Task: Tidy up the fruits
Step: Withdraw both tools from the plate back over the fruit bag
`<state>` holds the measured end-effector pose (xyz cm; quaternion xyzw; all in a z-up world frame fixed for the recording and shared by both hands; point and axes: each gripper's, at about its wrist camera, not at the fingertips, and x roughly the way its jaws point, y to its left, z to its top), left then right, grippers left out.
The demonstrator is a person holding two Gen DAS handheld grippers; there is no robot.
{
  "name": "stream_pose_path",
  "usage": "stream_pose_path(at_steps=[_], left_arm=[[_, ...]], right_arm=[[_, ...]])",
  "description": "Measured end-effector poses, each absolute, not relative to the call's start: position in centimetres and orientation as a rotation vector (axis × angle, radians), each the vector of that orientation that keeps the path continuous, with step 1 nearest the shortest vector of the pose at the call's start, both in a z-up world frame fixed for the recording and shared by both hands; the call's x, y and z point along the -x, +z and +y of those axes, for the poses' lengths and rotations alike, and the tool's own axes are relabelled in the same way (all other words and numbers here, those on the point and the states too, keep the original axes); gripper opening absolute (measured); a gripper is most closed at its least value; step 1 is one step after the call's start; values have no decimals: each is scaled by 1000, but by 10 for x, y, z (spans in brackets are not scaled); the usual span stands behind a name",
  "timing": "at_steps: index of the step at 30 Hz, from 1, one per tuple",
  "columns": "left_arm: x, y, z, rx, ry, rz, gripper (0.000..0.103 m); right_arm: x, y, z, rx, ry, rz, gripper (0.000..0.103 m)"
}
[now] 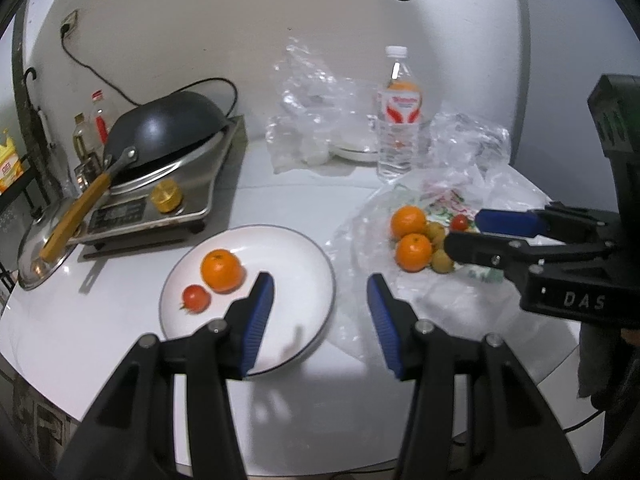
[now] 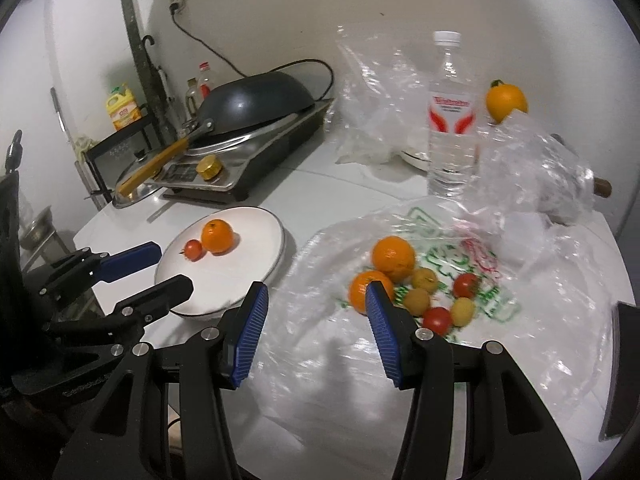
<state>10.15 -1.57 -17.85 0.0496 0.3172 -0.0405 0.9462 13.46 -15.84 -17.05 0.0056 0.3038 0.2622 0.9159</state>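
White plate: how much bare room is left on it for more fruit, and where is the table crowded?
The white plate is bare across its right half; only an orange and a tomato sit on its left. The tabletop strip between plate, cooker and water bottle is also free. The plastic bag on the right is crowded with fruit.

An orange (image 1: 222,271) and tomato (image 1: 196,298) touch on the white plate (image 1: 304,264).

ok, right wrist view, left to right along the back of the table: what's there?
Yellow oil jug on the black rack → dark wok with wooden handle on the silver induction cooker → crumpled clear plastic bag → clear water bottle with red label → orange fruit with green stem.
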Motion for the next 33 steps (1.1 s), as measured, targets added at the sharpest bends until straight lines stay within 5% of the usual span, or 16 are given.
stream_pose_path(at_steps=[25, 33], left_arm=[[-130, -187, -97, -197, -167, 688, 50], [-146, -198, -100, -200, -158, 723, 50]], right_arm=[[-153, -197, -246, -79, 470, 640, 53], [-167, -211, -242, -74, 499, 675, 44]])
